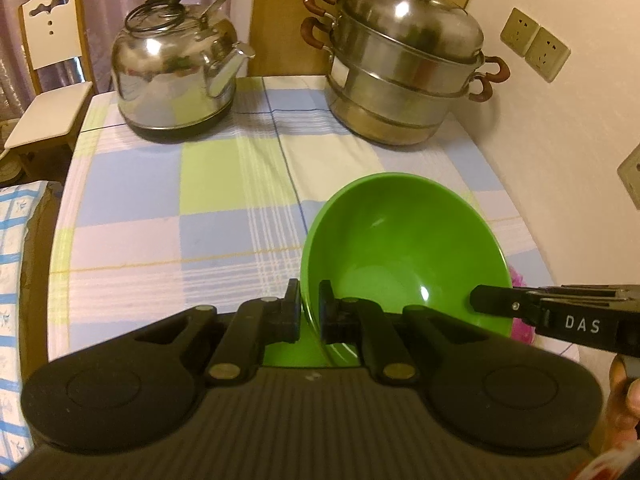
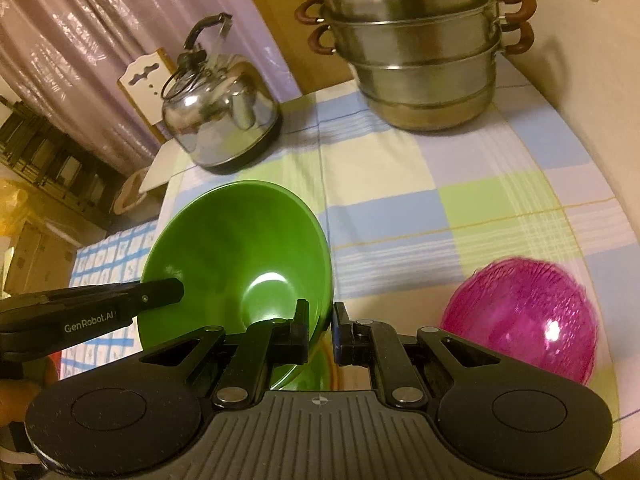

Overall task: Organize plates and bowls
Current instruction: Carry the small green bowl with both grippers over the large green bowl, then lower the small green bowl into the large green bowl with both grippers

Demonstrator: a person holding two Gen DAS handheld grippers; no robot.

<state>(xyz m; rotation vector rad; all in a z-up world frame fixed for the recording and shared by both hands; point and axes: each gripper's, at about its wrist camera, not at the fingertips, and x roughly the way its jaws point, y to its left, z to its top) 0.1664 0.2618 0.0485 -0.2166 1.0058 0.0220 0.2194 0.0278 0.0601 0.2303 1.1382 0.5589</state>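
A plain green bowl sits at 5 o'clock on the blue, lime and white checked table; the magenta bowl glitters; both grippers are black.

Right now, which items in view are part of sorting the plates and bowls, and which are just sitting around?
Part of the job:
- green bowl, its rim pinched by the left hand-held gripper and the right hand-held gripper
- pink bowl, on the table to the right

Just sitting around:
- kettle
- stacked steamer pot
- checked tablecloth
- chair
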